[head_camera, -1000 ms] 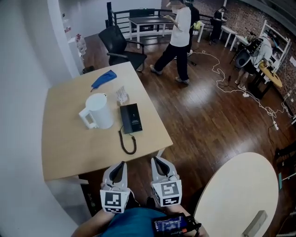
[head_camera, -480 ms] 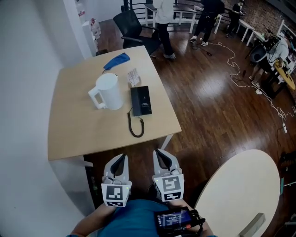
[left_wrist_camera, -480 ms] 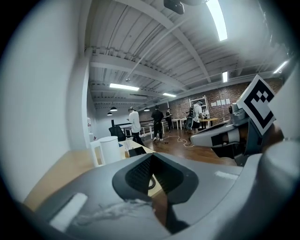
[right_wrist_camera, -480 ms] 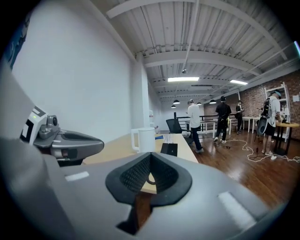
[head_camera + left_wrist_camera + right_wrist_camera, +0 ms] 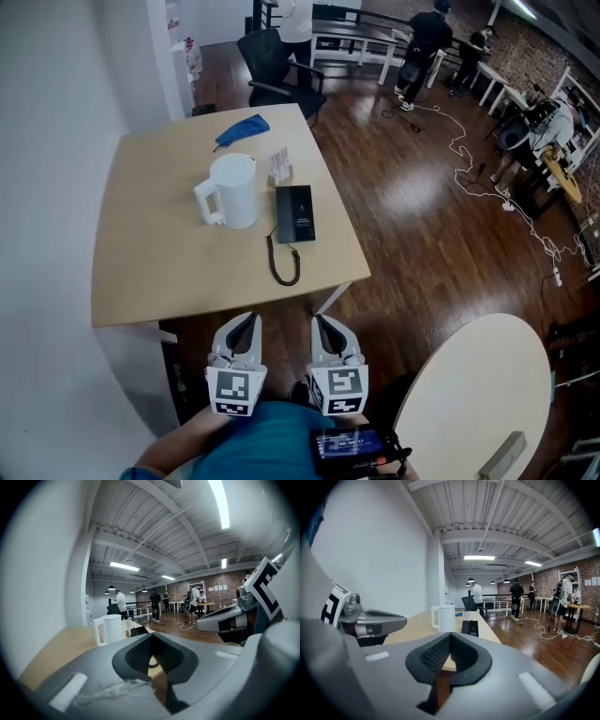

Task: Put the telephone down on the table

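Observation:
A black telephone (image 5: 295, 214) lies flat on the light wooden table (image 5: 150, 272) near its right edge, its coiled cord (image 5: 284, 263) trailing toward me. My left gripper (image 5: 247, 322) and right gripper (image 5: 324, 322) hang side by side just short of the table's near edge. Both are shut with nothing between the jaws. In the left gripper view the telephone (image 5: 140, 630) shows beyond the closed jaw tips (image 5: 151, 635). From the right gripper view the telephone (image 5: 470, 627) lies ahead past the tips (image 5: 450, 634).
A white jug (image 5: 232, 191) stands left of the telephone, with a small white item (image 5: 279, 167) and a blue cloth (image 5: 242, 129) behind it. A black office chair (image 5: 281, 70) stands at the far end. A round white table (image 5: 478, 394) is at my right, a wall at my left.
Both grippers have drawn nearer to the table's front edge, still shut and side by side. The people at the back have walked further away.

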Available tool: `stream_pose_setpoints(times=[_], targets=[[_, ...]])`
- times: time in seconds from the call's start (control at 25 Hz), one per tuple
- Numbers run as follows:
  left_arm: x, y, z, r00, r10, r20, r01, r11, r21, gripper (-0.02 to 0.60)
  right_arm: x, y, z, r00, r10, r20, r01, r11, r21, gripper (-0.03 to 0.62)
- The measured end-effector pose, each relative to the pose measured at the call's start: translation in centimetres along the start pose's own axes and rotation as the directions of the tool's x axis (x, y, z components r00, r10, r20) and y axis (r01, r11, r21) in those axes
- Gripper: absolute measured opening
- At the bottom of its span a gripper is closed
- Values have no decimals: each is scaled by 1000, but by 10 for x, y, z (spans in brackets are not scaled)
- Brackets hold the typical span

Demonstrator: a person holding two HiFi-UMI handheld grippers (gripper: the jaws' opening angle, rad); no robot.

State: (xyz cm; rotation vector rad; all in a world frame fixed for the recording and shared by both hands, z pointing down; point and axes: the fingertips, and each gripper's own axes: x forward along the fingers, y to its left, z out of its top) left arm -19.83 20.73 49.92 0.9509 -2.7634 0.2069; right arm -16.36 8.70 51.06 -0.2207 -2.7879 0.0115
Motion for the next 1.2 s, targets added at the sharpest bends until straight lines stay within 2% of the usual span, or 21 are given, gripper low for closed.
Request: stream_pose_setpoints(times=[0.2,0.36,1.2], targets=[[-2,0,-3,998,-67,9,67,998,7,12,-3,10,6,998,-57,6,57,998,-30,-9],[-5,4,-9,996,-93,5,93,996,-3,12,-4,24,4,998,-65,0,65,997,-38,-9],[-20,6,-16,995,-99,-2,99,995,-16,12,-14,35,-2,997,-78,-1,78,996,-30,-9]])
